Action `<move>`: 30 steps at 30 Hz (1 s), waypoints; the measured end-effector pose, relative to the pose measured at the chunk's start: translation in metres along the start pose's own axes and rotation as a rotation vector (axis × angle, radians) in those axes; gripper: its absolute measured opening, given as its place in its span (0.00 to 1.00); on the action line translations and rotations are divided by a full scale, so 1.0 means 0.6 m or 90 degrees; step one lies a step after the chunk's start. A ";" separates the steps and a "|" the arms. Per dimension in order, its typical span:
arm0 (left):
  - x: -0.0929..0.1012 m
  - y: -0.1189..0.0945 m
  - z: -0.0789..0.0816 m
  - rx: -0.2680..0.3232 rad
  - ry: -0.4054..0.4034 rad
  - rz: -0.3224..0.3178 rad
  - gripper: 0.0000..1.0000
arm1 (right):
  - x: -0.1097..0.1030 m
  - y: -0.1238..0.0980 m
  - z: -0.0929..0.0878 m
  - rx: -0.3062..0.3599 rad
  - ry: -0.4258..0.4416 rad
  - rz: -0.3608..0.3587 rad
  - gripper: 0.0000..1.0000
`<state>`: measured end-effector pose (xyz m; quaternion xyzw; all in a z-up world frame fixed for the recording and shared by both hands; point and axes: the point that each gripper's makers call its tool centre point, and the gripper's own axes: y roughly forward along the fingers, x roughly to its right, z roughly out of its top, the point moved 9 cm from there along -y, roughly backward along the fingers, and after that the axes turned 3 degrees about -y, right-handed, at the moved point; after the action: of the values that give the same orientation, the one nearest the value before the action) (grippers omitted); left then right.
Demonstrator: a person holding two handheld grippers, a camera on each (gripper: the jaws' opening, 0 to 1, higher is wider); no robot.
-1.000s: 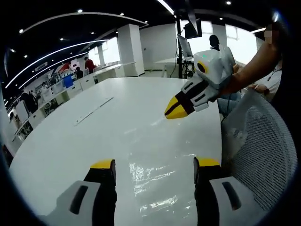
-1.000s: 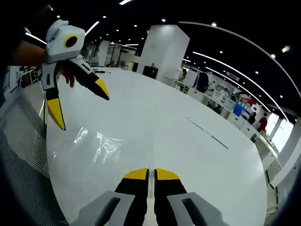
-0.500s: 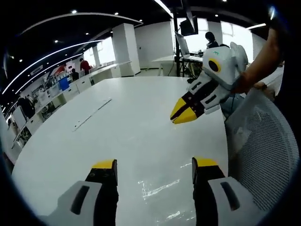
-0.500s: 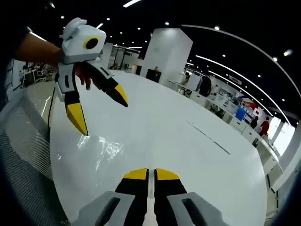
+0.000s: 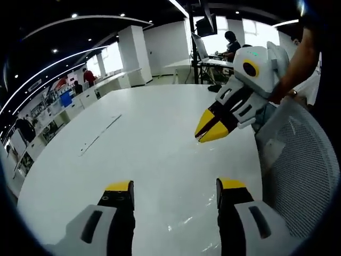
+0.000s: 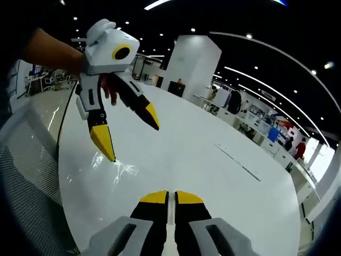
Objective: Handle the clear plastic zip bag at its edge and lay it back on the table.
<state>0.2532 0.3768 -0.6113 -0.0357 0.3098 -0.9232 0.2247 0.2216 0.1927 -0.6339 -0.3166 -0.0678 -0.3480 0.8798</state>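
Left gripper view: the left gripper hangs wide open and empty over the white table, the clear bag flat beneath it. A mesh chair crowds the table edge. The right gripper is closed, gripping nothing.

clear zip bag cut off by bottom edge, outline faint against table
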 end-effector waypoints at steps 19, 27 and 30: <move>-0.022 0.016 0.023 -0.025 0.061 -0.037 0.57 | 0.000 -0.003 0.015 0.016 -0.033 0.005 0.00; -0.026 0.025 0.029 -0.032 0.076 -0.049 0.55 | -0.003 -0.007 0.019 0.023 -0.043 0.008 0.00; -0.025 0.029 0.028 -0.039 0.081 -0.056 0.55 | -0.006 -0.008 0.022 0.026 -0.051 0.011 0.00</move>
<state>0.2768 0.3619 -0.6069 0.0028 0.3494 -0.9227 0.1626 0.2174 0.1998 -0.6225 -0.3127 -0.1073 -0.3263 0.8856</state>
